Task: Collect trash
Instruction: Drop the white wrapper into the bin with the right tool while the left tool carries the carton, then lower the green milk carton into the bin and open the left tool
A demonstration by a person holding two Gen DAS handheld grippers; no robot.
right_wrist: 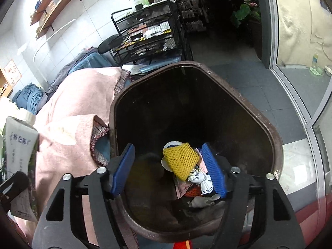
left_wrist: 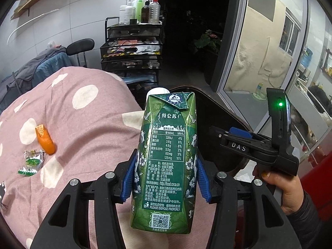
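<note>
My left gripper [left_wrist: 167, 159] is shut on a green milk carton [left_wrist: 166, 161], held upright between the blue pads above a pink spotted blanket [left_wrist: 83, 114]. On that blanket to the left lie an orange peel [left_wrist: 45, 141] and small green-and-white wrappers [left_wrist: 33, 159]. My right gripper [right_wrist: 167, 147] stands open over a dark brown trash bin [right_wrist: 116, 108]. Nothing is pressed between its pads. Below it, inside the bin, a yellow foam net [right_wrist: 180, 161] rests on other rubbish close to the right pad. The left wrist view shows the right gripper [left_wrist: 238, 132] from the side, over the bin's rim [left_wrist: 207, 95].
A black wire cart [left_wrist: 132, 47] with bottles on top stands behind the blanket, beside a black chair [left_wrist: 81, 45]. A glass door [left_wrist: 259, 51] is at the right. A person's hand [left_wrist: 286, 191] holds the right gripper. Grey tiled floor [right_wrist: 249, 87] lies beyond the bin.
</note>
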